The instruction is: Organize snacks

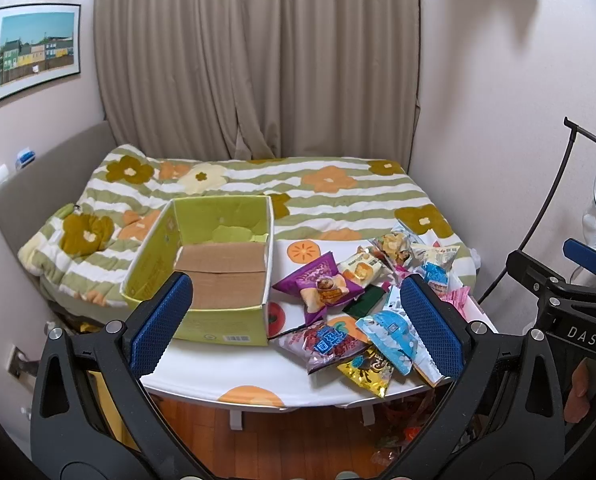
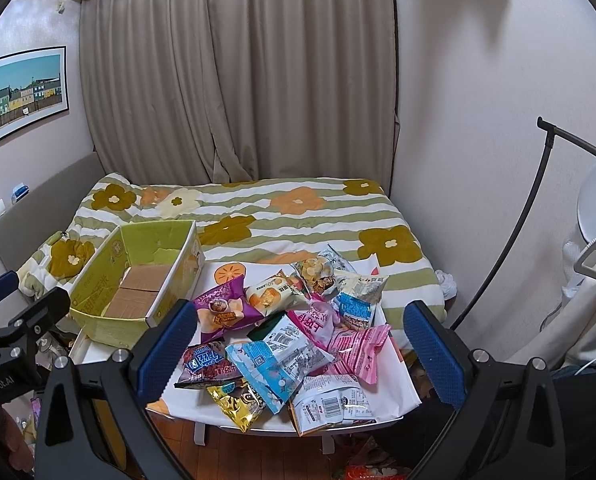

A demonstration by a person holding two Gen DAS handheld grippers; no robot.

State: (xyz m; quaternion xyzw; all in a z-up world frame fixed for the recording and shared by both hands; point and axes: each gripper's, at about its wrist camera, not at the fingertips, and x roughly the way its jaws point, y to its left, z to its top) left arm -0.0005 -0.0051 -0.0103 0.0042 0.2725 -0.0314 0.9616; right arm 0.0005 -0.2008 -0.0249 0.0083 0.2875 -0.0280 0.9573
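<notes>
1. The left claw (image 1: 296, 320) stands wide, its blue pads (image 1: 162, 322) far apart and nothing between them; it hangs above the near edge of the worktop (image 1: 234, 376).
2. The right claw (image 2: 299, 348) is likewise spread wide and holds nothing, poised over the near side of the snack pile.
3. Seen from the left wrist, the left claw's left pad lies over the near corner of the green cardboard box (image 1: 214, 320), and its right pad over the heap of packets.
4. The box sits on the left part of the worktop, open at the top, with only its brown cardboard floor showing inside.
5. Just to the right of the box lies the loose pile of snacks: a purple packet (image 2: 222, 308) nearest the box, a cream packet (image 2: 274, 294) beside it, a light blue packet (image 2: 274, 364) and a gold packet (image 2: 236, 402) toward the near edge, a pink packet (image 2: 359, 350) on the right side.
6. Several packets overlap one another; none is in the box.
7. Beyond the worktop is a bed (image 2: 282, 216) with a flowered, green-striped cover, and behind it a beige curtain (image 2: 238, 80).
8. A framed picture (image 1: 36, 52) hangs on the left wall.
</notes>
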